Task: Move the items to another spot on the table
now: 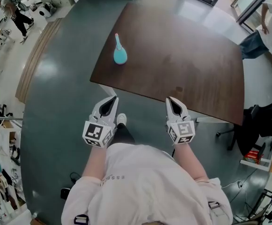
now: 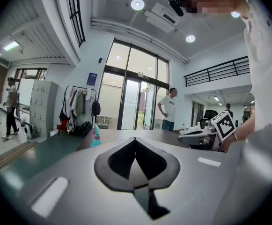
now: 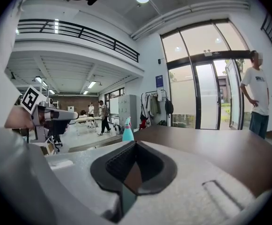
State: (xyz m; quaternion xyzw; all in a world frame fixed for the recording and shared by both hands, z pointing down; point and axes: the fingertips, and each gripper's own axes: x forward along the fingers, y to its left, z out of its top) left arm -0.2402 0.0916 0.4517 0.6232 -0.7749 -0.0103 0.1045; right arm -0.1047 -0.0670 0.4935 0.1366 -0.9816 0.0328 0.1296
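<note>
A teal spray bottle [image 1: 120,54] with a pink top stands upright near the left edge of the dark brown table [image 1: 187,55]. It is small in the left gripper view [image 2: 96,136] and in the right gripper view [image 3: 127,129]. My left gripper [image 1: 111,100] hovers just short of the table's near edge, with its jaws shut and nothing in them [image 2: 135,140]. My right gripper [image 1: 172,101] is level with it at the near edge, also shut and holding nothing [image 3: 136,144]. Both are well short of the bottle.
A black office chair [image 1: 262,121] stands off the table's right corner. A person in a white shirt [image 2: 167,108] stands by the glass doors beyond the table. Grey lockers [image 2: 43,108] and a coat rack lie further left. Green floor surrounds the table.
</note>
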